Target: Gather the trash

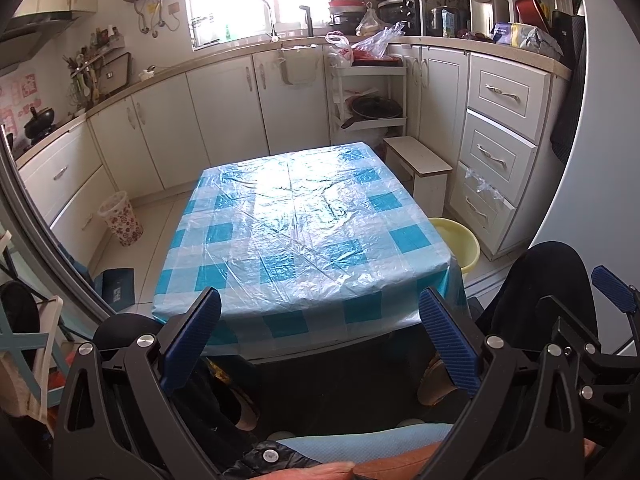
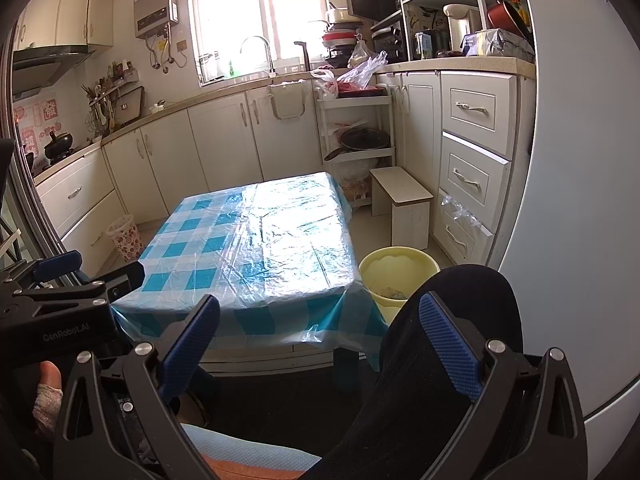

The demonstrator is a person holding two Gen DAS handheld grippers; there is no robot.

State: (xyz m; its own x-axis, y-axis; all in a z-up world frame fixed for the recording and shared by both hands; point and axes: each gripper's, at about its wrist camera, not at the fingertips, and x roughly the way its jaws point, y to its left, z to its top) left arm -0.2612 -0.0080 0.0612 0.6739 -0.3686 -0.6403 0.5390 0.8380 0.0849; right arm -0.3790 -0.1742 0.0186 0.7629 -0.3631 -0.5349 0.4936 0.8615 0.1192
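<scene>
A low table (image 1: 304, 220) (image 2: 256, 240) with a blue-and-white checked cloth under clear plastic stands ahead of both grippers; I see no loose trash on its top. My left gripper (image 1: 320, 300) is open, held low in front of the table's near edge, with nothing between its fingers. My right gripper (image 2: 320, 308) is open too, beside a person's dark-trousered knee (image 2: 452, 320). A yellow bucket (image 2: 396, 276) (image 1: 460, 244) sits on the floor at the table's right corner, with some scraps inside. A floral waste basket (image 1: 120, 220) (image 2: 126, 238) stands on the floor to the left.
White kitchen cabinets (image 1: 224, 112) and a drawer unit (image 1: 496, 152) ring the table. A small white stool (image 1: 420, 168) (image 2: 404, 200) and a shelf rack with a pan (image 1: 368, 108) stand behind it. The other gripper's body (image 2: 60, 308) shows at left. Plastic bags (image 1: 368, 44) lie on the counter.
</scene>
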